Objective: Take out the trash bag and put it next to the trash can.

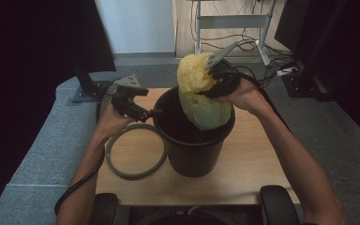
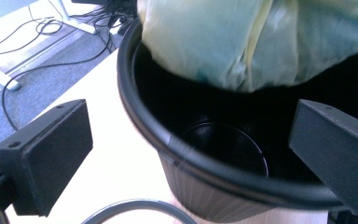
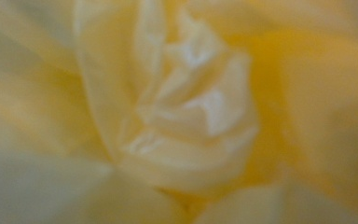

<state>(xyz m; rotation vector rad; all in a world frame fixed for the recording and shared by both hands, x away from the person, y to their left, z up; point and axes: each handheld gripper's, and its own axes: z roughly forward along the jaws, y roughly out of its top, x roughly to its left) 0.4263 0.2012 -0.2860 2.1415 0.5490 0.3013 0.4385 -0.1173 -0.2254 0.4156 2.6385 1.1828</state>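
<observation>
At frame centre my right fingers (image 1: 211, 86), clamped on the crumpled yellow plastic bag (image 1: 198, 93), should lower it slowly while my left fingers (image 1: 155, 112), apart, steady the round black plastic bin (image 1: 194, 150).

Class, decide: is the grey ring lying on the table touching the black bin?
Cannot tell. In the high view the grey ring runs right up to the black bin, whose wider rim overhangs that spot and hides any contact or gap.
</observation>
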